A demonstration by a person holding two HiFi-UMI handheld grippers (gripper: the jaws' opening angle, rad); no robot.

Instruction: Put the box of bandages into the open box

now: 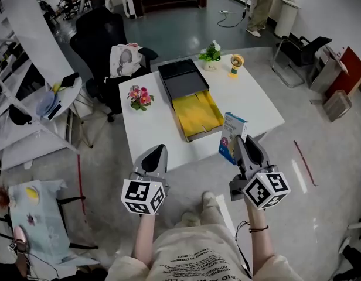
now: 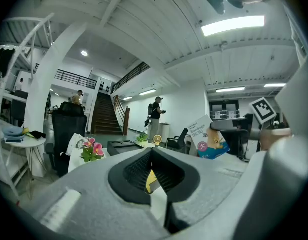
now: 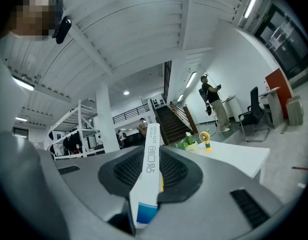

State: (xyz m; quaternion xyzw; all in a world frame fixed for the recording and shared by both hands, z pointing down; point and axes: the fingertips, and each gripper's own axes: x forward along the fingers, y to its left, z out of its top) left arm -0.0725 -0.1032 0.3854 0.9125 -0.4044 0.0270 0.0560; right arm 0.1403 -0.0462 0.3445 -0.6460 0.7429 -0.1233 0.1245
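Right tool [image 1: 242, 140] clamps the upright box of bandages [image 1: 231, 138] over the surface's [image 1: 151, 127] near-right corner; the yellow-lined open box [image 1: 197, 115] lies toward eleven o'clock. Left tool [image 1: 157, 152], seemingly closed and empty, hovers nearby.

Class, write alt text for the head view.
The right gripper holds a blue-and-white bandage box upright by the near edge of the white table, near an open grey box lined yellow; the left gripper holds nothing.
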